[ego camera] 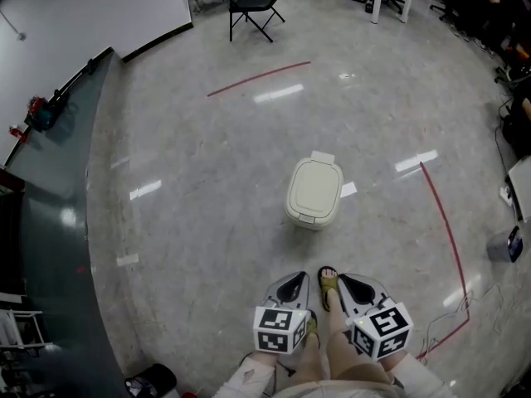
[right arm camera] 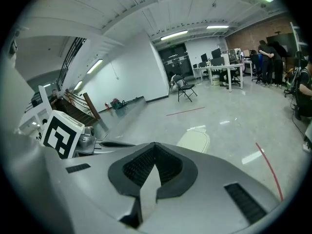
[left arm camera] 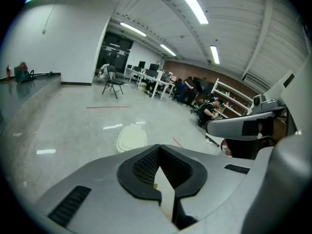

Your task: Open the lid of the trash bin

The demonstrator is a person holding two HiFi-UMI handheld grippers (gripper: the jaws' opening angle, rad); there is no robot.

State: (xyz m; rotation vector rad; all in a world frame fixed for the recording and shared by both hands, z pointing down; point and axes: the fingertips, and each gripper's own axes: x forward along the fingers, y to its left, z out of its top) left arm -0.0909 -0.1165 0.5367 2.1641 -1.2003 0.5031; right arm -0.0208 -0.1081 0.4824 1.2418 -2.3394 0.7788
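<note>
A cream trash bin [ego camera: 314,192] with its lid down stands on the grey floor, a short way ahead of me. In the left gripper view the trash bin [left arm camera: 130,136] lies beyond the jaws, and in the right gripper view the bin [right arm camera: 195,141] shows just past the jaw tips. My left gripper [ego camera: 292,283] and right gripper [ego camera: 348,283] are side by side low in the head view, well short of the bin. The left gripper [left arm camera: 158,147] is shut on nothing, and so is the right gripper [right arm camera: 155,144].
My sandalled foot [ego camera: 328,279] shows between the grippers. Red tape lines [ego camera: 444,222] mark the floor right of the bin and further away [ego camera: 259,79]. A black folding chair [ego camera: 251,7] stands far off. A dark glossy strip [ego camera: 50,222] runs along the left wall. Cables lie at right.
</note>
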